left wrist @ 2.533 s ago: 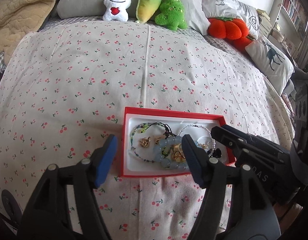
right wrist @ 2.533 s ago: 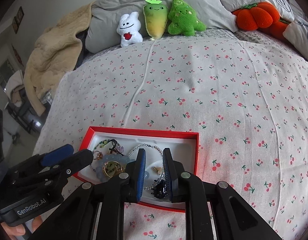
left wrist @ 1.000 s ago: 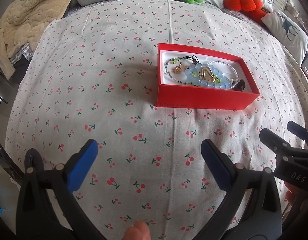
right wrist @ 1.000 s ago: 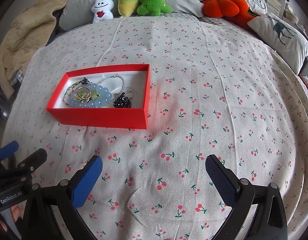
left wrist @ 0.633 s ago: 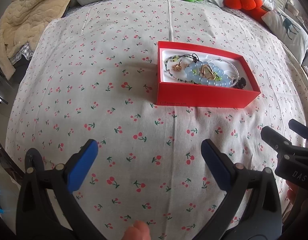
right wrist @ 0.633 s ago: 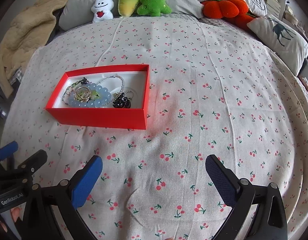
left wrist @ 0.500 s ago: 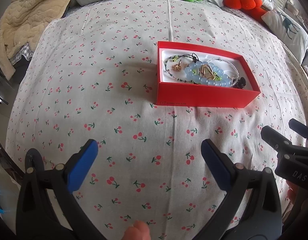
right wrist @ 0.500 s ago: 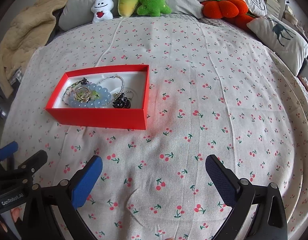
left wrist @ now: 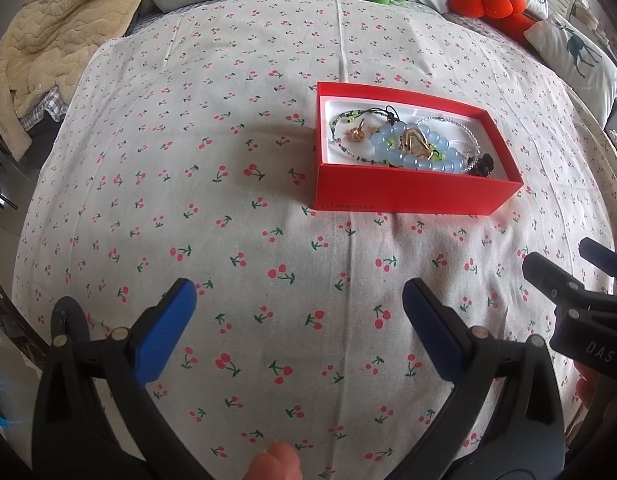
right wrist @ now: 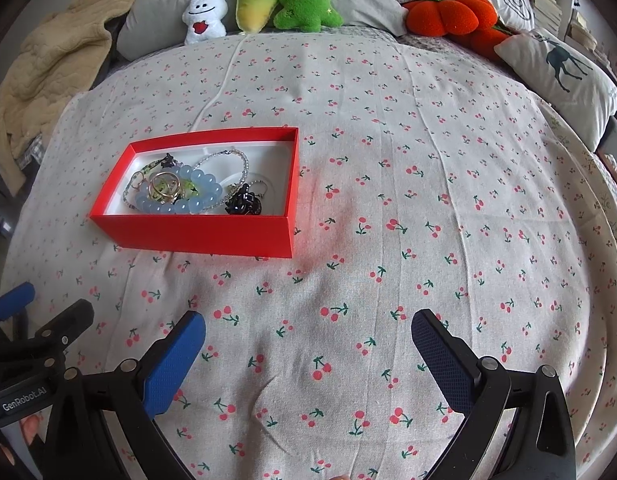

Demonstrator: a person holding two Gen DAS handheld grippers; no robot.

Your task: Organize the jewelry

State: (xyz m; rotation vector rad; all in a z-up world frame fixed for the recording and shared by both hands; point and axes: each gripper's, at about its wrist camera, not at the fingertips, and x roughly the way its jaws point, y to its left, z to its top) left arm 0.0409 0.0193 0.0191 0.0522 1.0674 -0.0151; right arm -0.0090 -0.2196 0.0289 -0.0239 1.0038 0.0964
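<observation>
Your left tongs are spread wide with nothing between the blue pads, held low over the near part of the bed and pointing toward its head. Your right tongs are spread just as wide and also hold nothing; they sit just beside the left ones, to their right, at about the same height. A fingertip shows at the bottom edge of the left view, under the handle. Ahead of both tongs, well apart from them, a red box rests open on the cherry-print bedspread, ahead and to the right of your left tongs, ahead and to the left of your right ones. Inside it, on a white lining, lie a pale blue bead bracelet, gold rings, a thin silver bead chain, a green bead string and a small black piece, all heaped together and overlapping. No jewelry is visible on the bedspread outside the box. Judging by this, the gathering looks finished; no lid is in view, and whether more sorting is wanted cannot be told. Beyond the box, plush toys and pillows line the head of the bed.
</observation>
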